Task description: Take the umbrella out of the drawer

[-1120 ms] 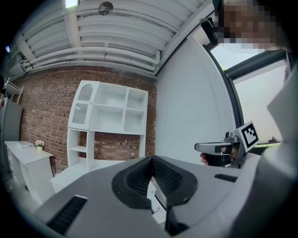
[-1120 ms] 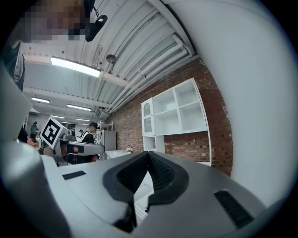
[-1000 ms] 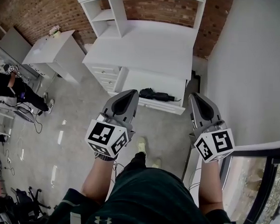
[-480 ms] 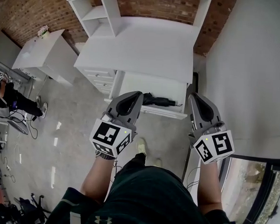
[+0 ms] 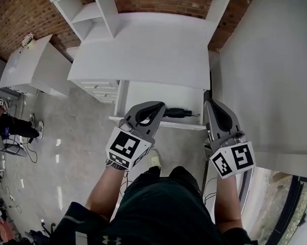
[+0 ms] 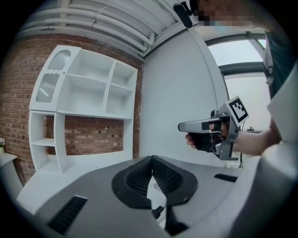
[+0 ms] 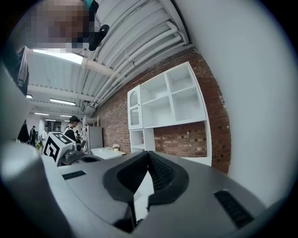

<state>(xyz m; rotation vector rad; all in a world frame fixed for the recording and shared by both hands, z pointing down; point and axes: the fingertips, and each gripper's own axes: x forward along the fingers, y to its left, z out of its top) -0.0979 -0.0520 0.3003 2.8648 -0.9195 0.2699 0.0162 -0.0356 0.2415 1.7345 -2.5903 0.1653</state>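
One umbrella (image 5: 178, 113), black, folded, in open drawer (image 5: 144, 91); long axis crosswise, parallel to drawer front. Lies just ahead-right of left gripper (image 5: 156, 107) tips, near end hidden under them. Right gripper (image 5: 210, 102) farther, by drawer's right edge. Both jaw pairs pressed together, empty. Second earlier: both grippers well short of drawer, umbrella fully visible.

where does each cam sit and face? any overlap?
Head view: on the head, steeply down at open drawer, umbrella; forearms, legs, left gripper, right gripper show.
Left gripper view: on left gripper, facing shelf unit; shut jaws, right gripper show.
Right gripper view: on right gripper, same shelf unit; shut jaws, left gripper show.
Shared: shelf unit.
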